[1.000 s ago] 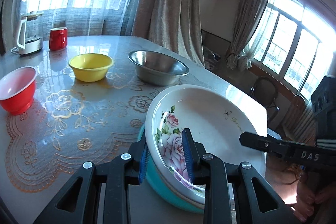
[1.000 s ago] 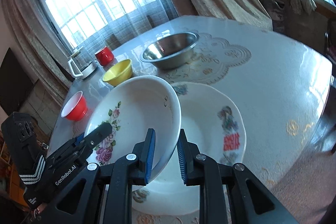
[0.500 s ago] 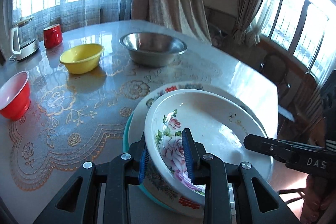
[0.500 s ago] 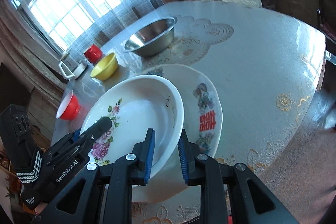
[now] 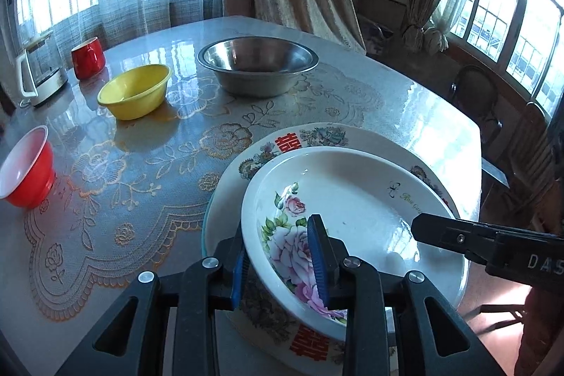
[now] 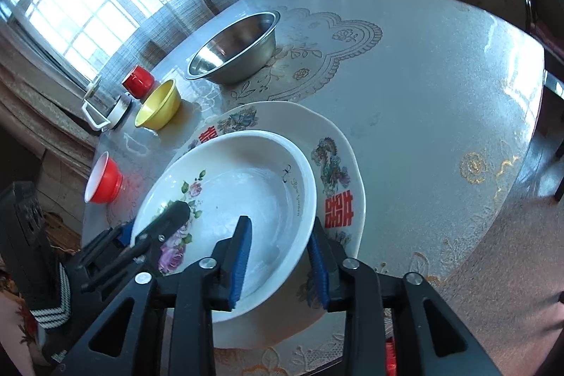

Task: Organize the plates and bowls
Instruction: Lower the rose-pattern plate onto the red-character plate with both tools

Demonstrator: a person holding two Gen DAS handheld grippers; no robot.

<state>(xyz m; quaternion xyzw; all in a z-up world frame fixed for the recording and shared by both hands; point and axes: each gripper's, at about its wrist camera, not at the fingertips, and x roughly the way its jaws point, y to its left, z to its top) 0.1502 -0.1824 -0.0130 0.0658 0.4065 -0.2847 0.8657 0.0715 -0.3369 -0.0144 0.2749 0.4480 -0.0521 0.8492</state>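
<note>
A white deep plate with pink roses [image 5: 352, 210] [image 6: 239, 189] lies on a larger plate with red characters and dragons [image 5: 303, 138] [image 6: 335, 164]. A teal plate's edge [image 5: 204, 228] shows under both. My left gripper [image 5: 278, 265] [image 6: 148, 228] is shut on the rose plate's near rim, one blue pad inside and one outside. My right gripper [image 6: 278, 265] straddles the opposite rim. Its jaws are opening, and the pads stand clear of the rim between them. One black finger [image 5: 454, 236] of the right gripper shows in the left wrist view.
Further back on the lace-covered table stand a steel bowl [image 5: 257, 66] [image 6: 234, 50], a yellow bowl [image 5: 135, 90] [image 6: 158, 104], a red bowl [image 5: 26, 171] [image 6: 104, 178], a red mug [image 5: 88, 62] and a kettle [image 5: 38, 76]. The table edge [image 6: 521, 164] runs on the right, with chairs [image 5: 472, 90] beyond.
The rose plate has come down onto the large patterned plate and levelled out. The right gripper's pads have spread away from its rim. The left gripper's hold looks unchanged.
</note>
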